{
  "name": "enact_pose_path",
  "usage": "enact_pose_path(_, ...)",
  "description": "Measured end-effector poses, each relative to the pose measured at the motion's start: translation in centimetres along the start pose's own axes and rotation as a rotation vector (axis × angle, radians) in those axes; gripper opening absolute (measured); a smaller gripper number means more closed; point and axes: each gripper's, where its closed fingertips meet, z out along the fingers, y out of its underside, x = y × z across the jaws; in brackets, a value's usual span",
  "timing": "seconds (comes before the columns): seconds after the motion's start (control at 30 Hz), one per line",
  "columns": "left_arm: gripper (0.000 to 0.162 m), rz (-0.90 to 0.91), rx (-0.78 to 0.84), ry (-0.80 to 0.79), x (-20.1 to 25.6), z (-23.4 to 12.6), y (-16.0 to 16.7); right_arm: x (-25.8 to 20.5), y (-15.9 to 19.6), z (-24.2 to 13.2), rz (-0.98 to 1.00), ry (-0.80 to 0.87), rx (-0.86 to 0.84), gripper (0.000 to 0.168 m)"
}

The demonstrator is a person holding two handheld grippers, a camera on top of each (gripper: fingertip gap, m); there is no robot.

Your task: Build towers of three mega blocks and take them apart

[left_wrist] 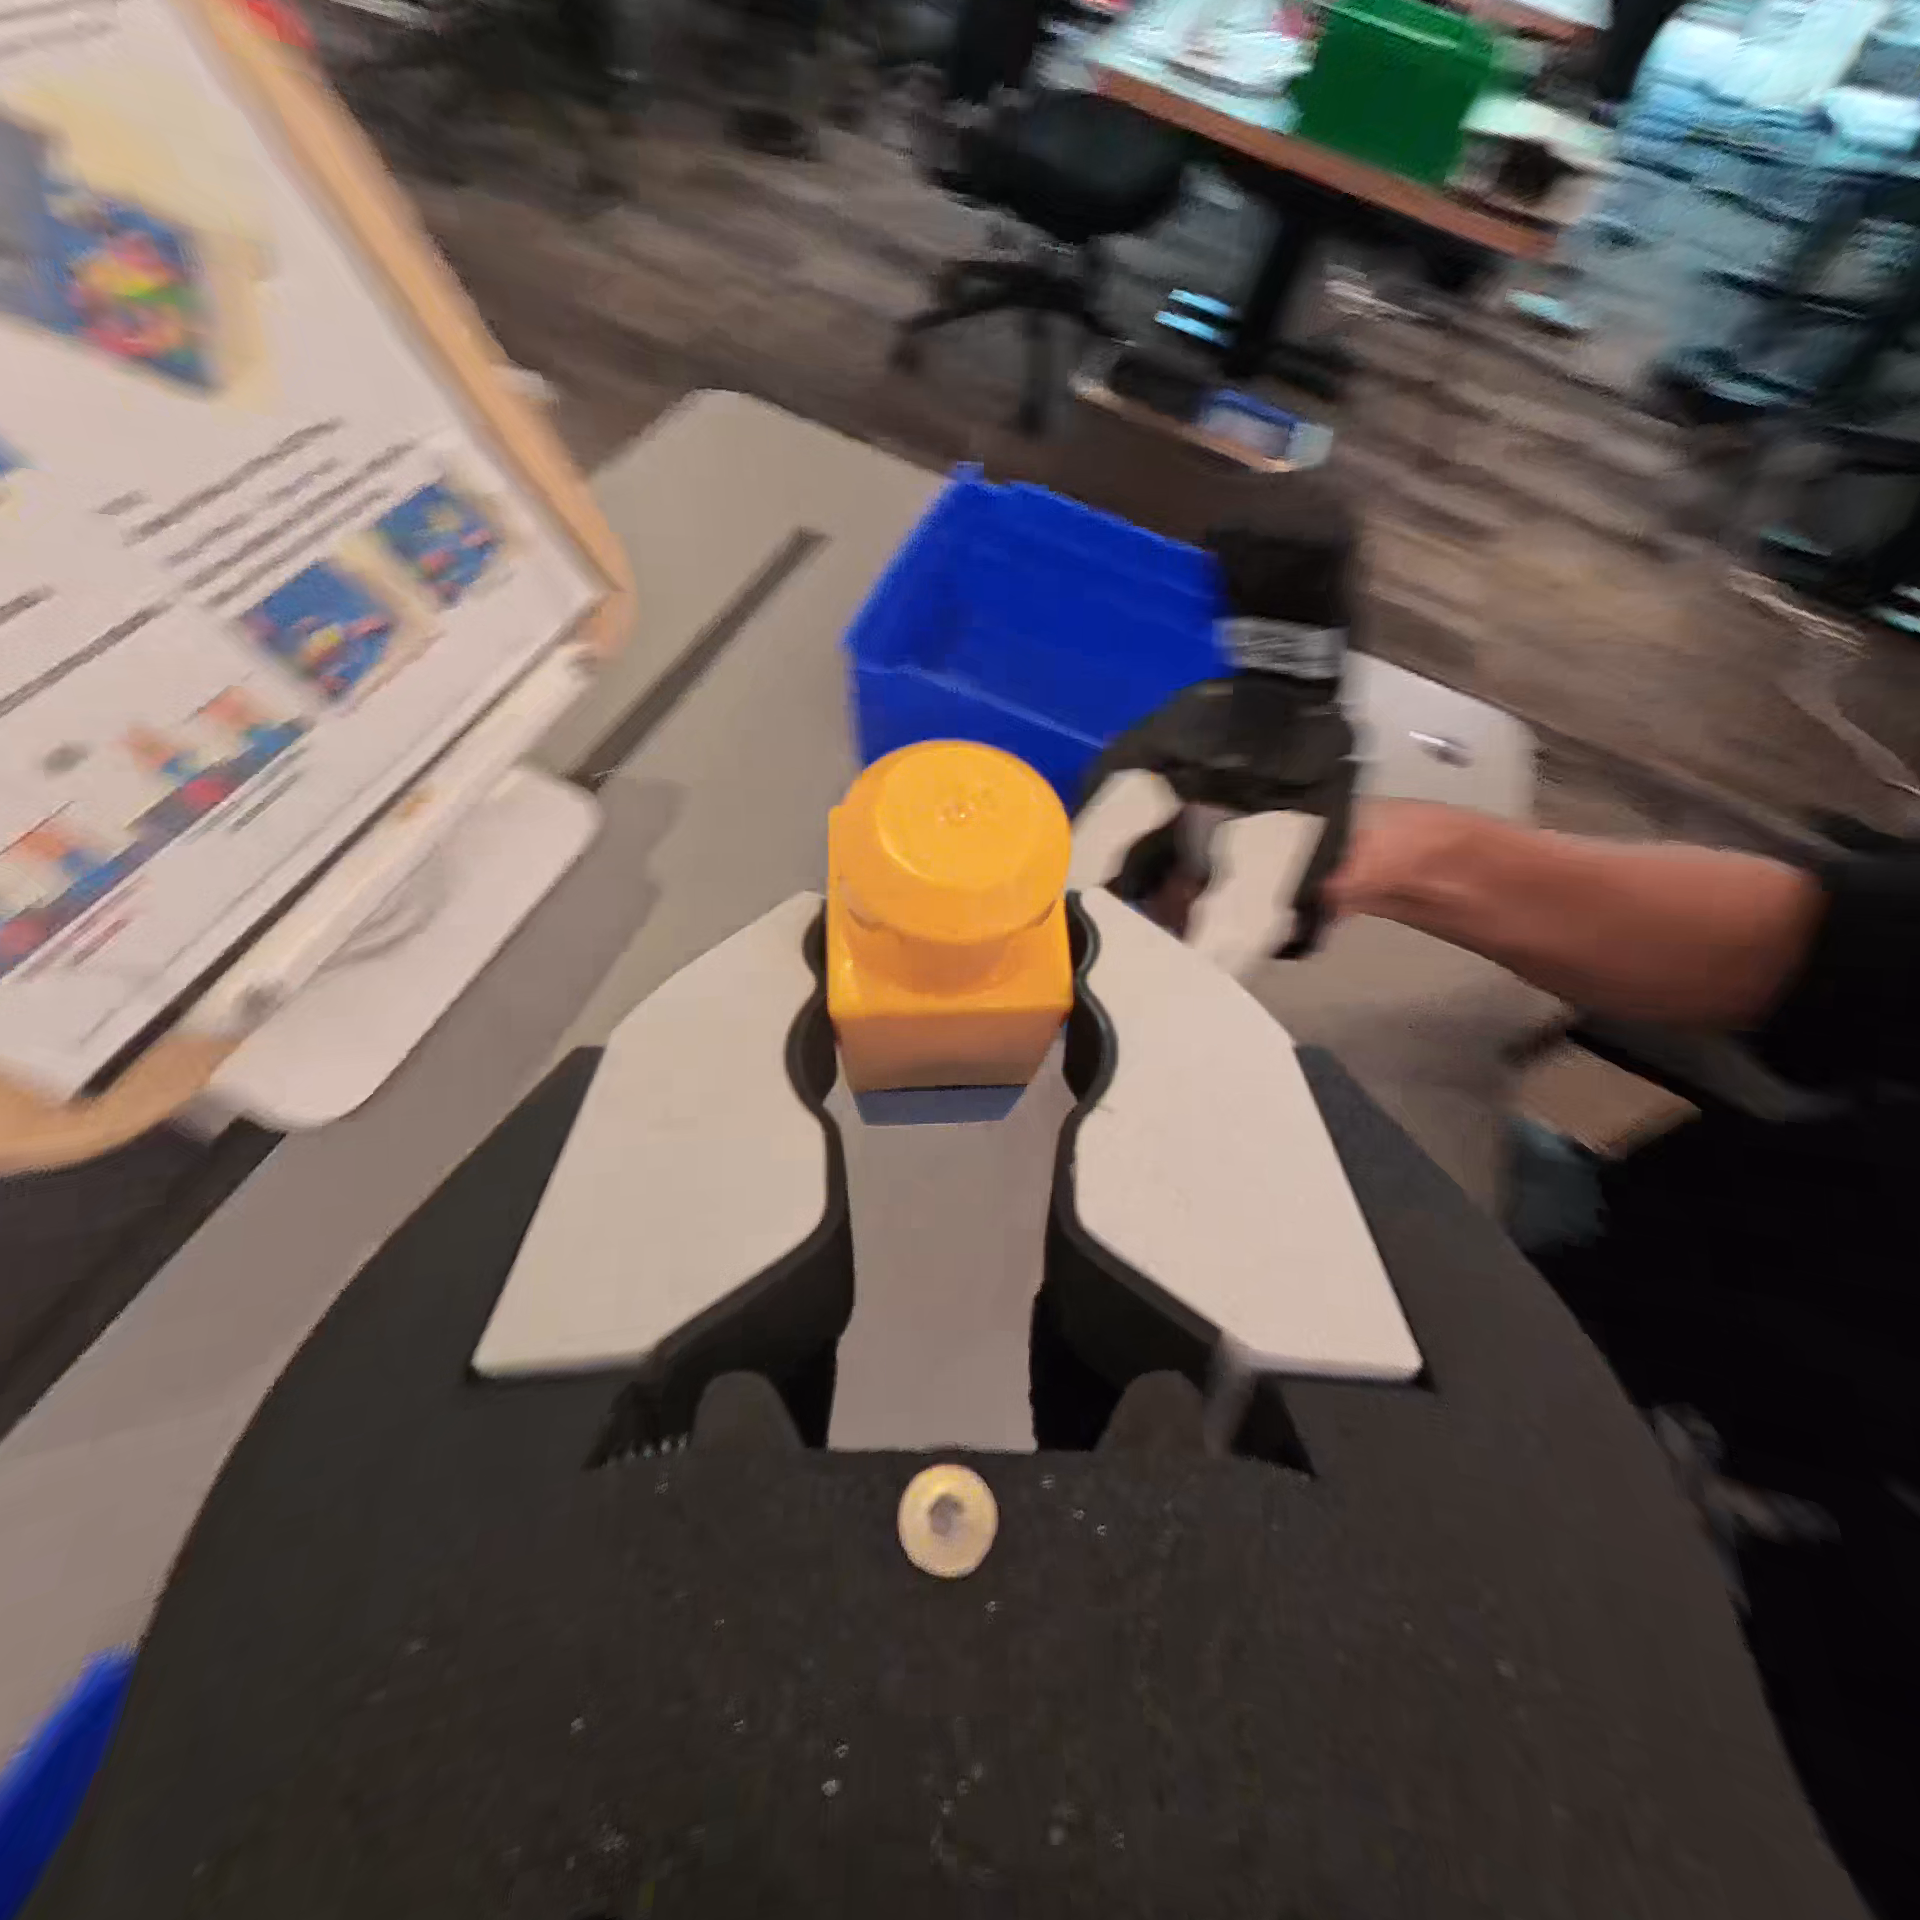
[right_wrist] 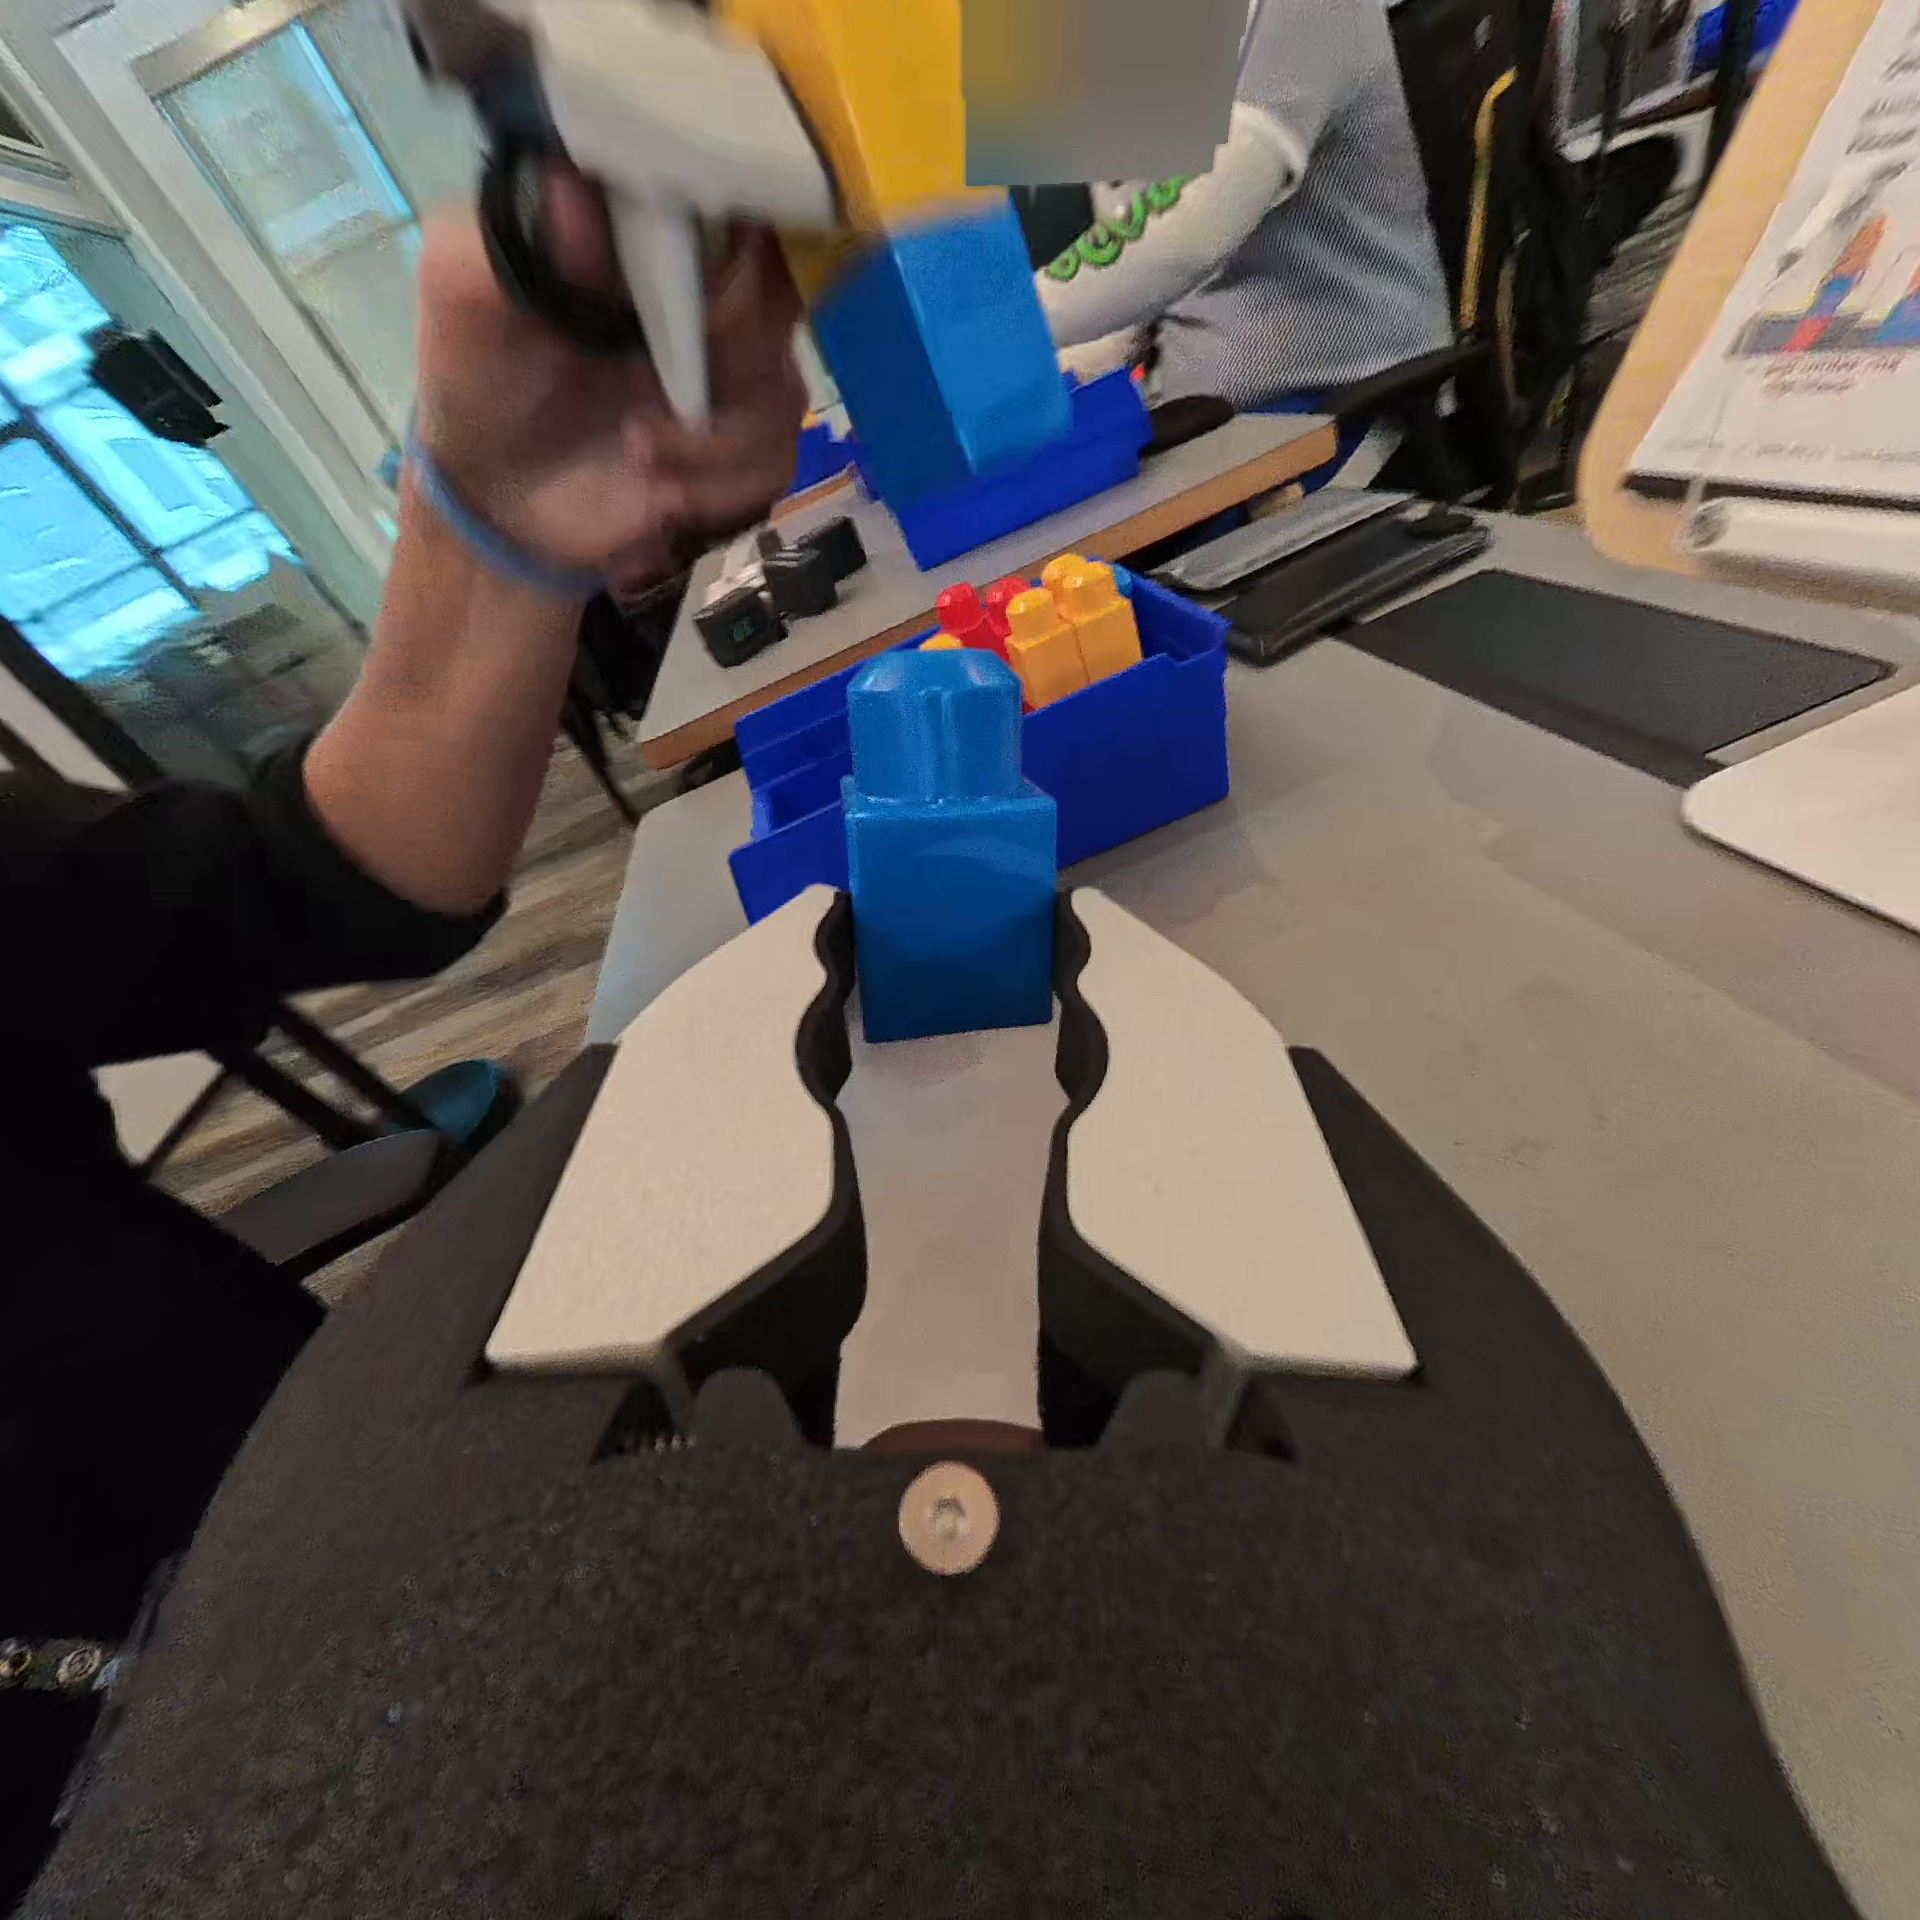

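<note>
My left gripper (left_wrist: 948, 997) is shut on a yellow block (left_wrist: 948, 935) with a blue block (left_wrist: 933, 1103) stuck under it. The same pair shows blurred in the right wrist view, the yellow block (right_wrist: 873, 125) above the blue one (right_wrist: 940, 343), held high by the left gripper (right_wrist: 831, 135). My right gripper (right_wrist: 951, 966) is shut on a single blue block (right_wrist: 948, 873), stud pointing away, above the grey table (right_wrist: 1455, 935). The right gripper (left_wrist: 1236, 883) also shows in the left wrist view, beside the yellow block, its jaws blurred.
A blue bin (right_wrist: 1132, 748) with red and yellow blocks (right_wrist: 1049, 623) stands on the table ahead; it shows in the left wrist view too (left_wrist: 997, 644). An instruction board (left_wrist: 229, 520) leans at the left. A person's arm (left_wrist: 1558, 914) reaches in. Chairs, desks and a seated person lie beyond. Some 12 centimeters of space lies between my two pairs of fingers.
</note>
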Motion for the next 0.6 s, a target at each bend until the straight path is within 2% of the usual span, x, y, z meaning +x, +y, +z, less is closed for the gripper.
enact_pose_path(0.1, 0.041, -0.127, 0.058, -0.321, -0.6, 0.4, 5.8, -0.7, -0.2, -2.7, -0.055, 0.166, 0.016, 0.036)
enact_pose_path(0.17, 0.041, -0.206, 0.083, -0.388, 0.3, 1.1, 9.5, 0.2, -1.0, -6.1, -0.09, 0.372, 0.014, 0.036)
enact_pose_path(0.23, 0.041, -0.262, 0.056, -0.356, 1.6, 2.3, 12.1, 2.7, -2.4, -11.3, -0.11, 0.618, -0.002, 0.036)
enact_pose_path(0.3, 0.041, -0.279, 0.053, -0.348, 1.9, 2.9, 13.3, 6.4, -3.0, -17.1, -0.053, 0.84, -0.07, 0.037)
enact_pose_path(0.4, 0.041, -0.24, 0.04, -0.368, 1.9, 3.4, 13.6, 12.6, 0.1, -24.6, 0.088, 1.11, -0.344, 0.037)
enact_pose_path(0.5, 0.041, -0.251, 0.069, -0.301, 3.0, 4.2, 13.0, 17.0, 5.4, -27.1, 0.31, 1.16, -0.597, 0.037)
enact_pose_path(0.6, 0.041, -0.187, 0.024, -0.277, 3.6, 5.0, 13.0, 20.6, 9.3, -28.1, 0.392, 1.218, -0.788, 0.037)
